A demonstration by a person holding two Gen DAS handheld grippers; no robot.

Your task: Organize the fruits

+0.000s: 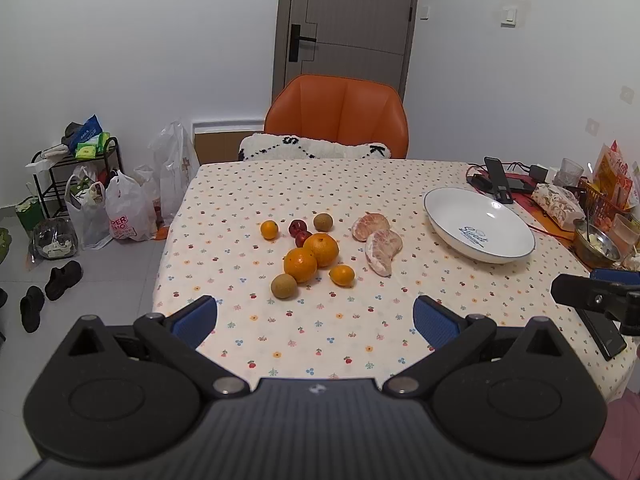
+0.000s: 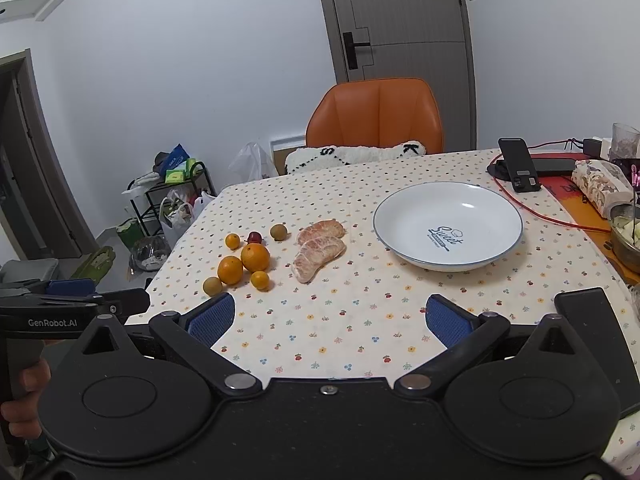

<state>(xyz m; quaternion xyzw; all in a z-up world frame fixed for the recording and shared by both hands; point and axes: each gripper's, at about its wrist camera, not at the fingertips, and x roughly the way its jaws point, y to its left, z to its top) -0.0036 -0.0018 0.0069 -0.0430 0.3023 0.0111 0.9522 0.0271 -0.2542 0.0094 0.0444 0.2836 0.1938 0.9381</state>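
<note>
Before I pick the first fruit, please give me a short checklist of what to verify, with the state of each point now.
1. Left gripper open and holding nothing: ok.
2. Right gripper open and holding nothing: ok.
3. White plate holds nothing and is ready to receive fruit: ok.
4. Fruits within clear sight on the tablecloth: two big oranges, pomelo segments: ok.
5. Big oranges free to grip one at a time: not ok, they touch each other.
6. Red fruit count behind the oranges: cannot tell.
</note>
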